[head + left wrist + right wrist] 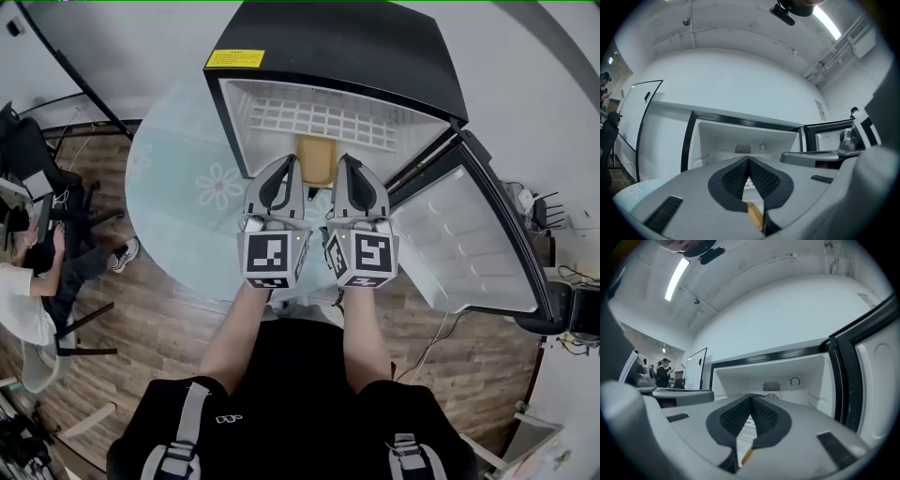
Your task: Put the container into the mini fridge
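Observation:
The tan container sits at the mouth of the open mini fridge, over its white floor. My left gripper flanks its left side and my right gripper its right side. In the left gripper view the black pads meet at their tips, with a tan sliver of the container caught low between them. The right gripper view shows the same: its pads are closed and a thin tan edge of the container lies between them. Most of the container is hidden by the gripper bodies.
The fridge door swings open to the right, with its white inner shelves facing me. The fridge stands on a round pale table. A wire shelf sits at the back of the fridge. A seated person is at the far left.

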A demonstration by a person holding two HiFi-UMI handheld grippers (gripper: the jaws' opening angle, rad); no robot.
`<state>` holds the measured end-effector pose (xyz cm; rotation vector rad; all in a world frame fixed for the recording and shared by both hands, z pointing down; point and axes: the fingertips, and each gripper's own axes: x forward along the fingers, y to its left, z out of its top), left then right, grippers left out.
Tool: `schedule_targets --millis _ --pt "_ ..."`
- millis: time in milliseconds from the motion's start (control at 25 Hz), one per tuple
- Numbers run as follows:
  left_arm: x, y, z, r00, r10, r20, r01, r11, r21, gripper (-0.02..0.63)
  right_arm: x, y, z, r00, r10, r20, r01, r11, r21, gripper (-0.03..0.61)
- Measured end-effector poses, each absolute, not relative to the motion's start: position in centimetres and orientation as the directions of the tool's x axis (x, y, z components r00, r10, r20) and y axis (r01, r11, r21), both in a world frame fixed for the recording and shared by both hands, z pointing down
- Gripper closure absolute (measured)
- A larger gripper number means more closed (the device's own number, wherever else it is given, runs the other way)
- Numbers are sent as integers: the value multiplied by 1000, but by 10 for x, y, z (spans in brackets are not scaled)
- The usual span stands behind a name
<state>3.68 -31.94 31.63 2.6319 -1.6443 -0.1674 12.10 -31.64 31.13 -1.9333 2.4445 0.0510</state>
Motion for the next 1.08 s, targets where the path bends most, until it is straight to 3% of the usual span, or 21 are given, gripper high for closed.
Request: schedule_targets --millis 1080 --pt "43 -310 310 479 -873 -91 -872 -485 71 611 122 -296 304 -225 -973 -58 -974 223 34 575"
